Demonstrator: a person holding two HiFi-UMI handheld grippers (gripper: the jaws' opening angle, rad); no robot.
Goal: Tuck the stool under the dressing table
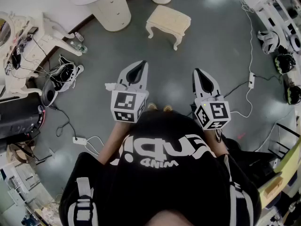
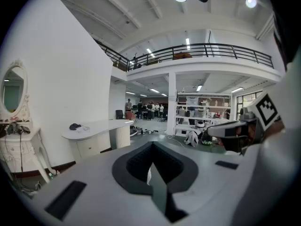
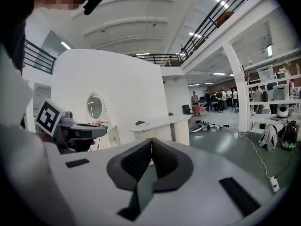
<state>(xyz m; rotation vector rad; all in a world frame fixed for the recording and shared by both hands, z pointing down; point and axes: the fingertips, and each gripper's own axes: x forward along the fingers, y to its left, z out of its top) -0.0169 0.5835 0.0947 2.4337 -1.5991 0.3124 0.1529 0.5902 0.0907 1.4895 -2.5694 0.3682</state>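
Item: cream upholstered stool with carved cabriole legs [image 1: 168, 19]. It stands on the grey floor [image 1: 221, 41] well ahead of both tools and just beside the curved white drawer desk [image 1: 110, 8]. It is well apart from the ornate white mirrored dressing table [image 1: 26, 36].

Handling, as judged: stiff wooden frame, soft top, likely light, and should slide on smooth flooring. Best hold: the seat rail or a leg, not the cushion.

Left gripper [image 1: 137, 69] and right gripper [image 1: 200, 74]: both jaws fully closed, holding nothing.
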